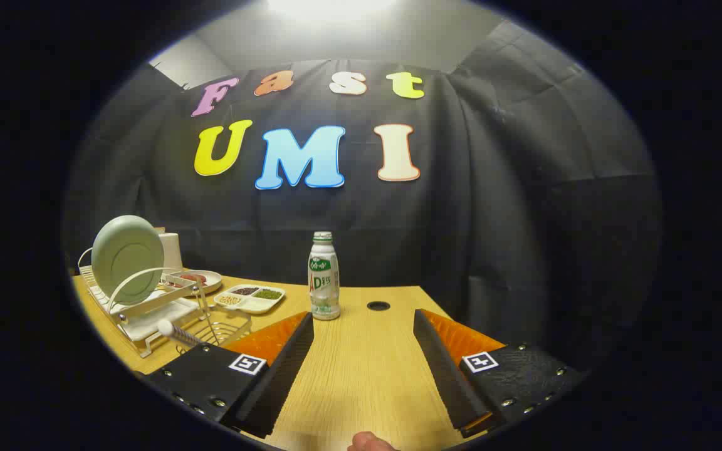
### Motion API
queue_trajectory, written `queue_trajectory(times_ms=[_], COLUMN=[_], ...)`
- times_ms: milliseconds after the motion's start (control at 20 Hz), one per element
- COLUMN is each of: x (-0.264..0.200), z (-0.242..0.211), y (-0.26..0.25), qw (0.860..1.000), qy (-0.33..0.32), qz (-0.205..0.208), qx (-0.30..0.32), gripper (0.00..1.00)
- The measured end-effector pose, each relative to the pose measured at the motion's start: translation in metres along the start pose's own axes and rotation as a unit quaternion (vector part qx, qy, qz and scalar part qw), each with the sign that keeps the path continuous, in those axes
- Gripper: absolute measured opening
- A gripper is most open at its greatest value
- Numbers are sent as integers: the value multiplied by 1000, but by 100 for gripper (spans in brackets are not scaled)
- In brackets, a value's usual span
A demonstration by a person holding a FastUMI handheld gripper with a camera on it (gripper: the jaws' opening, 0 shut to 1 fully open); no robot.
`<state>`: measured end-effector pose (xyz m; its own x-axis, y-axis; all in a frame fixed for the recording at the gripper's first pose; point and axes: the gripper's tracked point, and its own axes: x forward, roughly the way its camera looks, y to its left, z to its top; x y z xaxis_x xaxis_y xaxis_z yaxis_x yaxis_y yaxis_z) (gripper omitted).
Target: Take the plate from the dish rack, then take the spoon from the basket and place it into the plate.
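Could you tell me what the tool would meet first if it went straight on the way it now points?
Probably nothing on the table: the open tool aims between the bottle, just left of its line, and the small dark hole. Depth is unclear; the bottle could be brushed.

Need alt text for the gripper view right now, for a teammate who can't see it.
The open claw hovers over a wooden table, holding nothing, with a bottle just ahead of its fingers. Off to the left, a pale green plate stands upright in the dish rack, beside a wire basket holding a spoon.

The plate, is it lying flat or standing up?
Standing up. The plate sits on its edge in the dish rack, its round face showing. The hand-held gripper is open, far from it.
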<state>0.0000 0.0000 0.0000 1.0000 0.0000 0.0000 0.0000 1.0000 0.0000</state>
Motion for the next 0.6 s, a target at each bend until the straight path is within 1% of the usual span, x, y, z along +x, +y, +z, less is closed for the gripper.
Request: queue_trajectory(times_ms=[150,300,350,400,500,600], x=[-12,-26,-31,-34,-43,-50], z=[59,107,123,133,151,170], y=[17,53,64,73,103,121], qw=[1000,999,999,999,999,999], qy=[-26,-34,-36,-33,-30,-35], qz=[2,5,-2,-12,-15,-32], qx=[-9,-11,-9,-5,9,8], gripper=[98,98,98,98,98,98])
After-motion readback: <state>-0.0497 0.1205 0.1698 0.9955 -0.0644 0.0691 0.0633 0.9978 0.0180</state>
